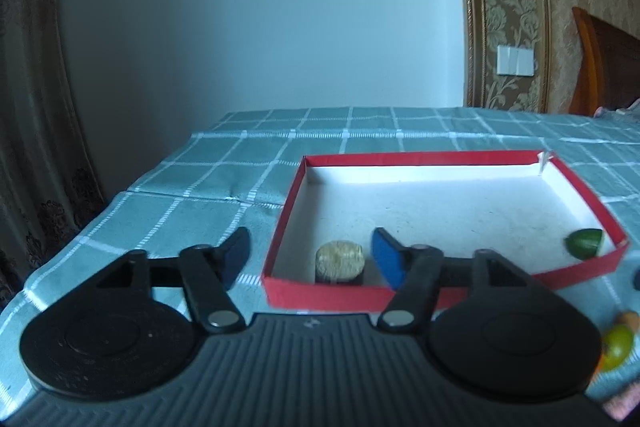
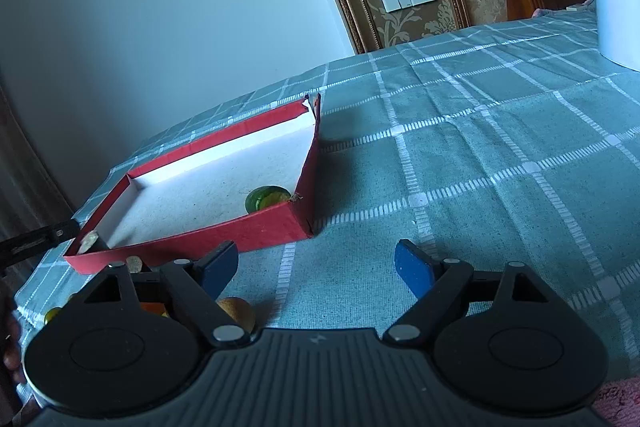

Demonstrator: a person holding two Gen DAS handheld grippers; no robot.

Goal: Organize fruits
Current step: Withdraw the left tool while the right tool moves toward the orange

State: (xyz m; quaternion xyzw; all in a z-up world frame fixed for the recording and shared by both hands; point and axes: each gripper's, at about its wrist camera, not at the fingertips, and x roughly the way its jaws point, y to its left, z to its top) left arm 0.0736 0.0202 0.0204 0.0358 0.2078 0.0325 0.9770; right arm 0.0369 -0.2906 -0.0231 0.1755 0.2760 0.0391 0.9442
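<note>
Both grippers are released and hold nothing. The left gripper [image 1: 310, 259] straddles the near wall of the red box [image 1: 320, 297], above a pale fruit piece [image 1: 340, 261] in the near-left corner. It looks light and stiff; take its sides.

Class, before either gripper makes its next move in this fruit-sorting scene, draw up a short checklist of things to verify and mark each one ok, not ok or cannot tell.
1. Left gripper open and holding nothing: ok.
2. Right gripper open and holding nothing: ok.
3. Tan piece rests inside the red tray, at the near wall: ok.
4. Green piece lies inside the tray, in its near right corner: ok.
5. All fruit in the tray: not ok; a tan fruit still lies on the checked cloth by the right gripper.
6. Number of fruits left outside: cannot tell, the gripper bodies hide some.
</note>
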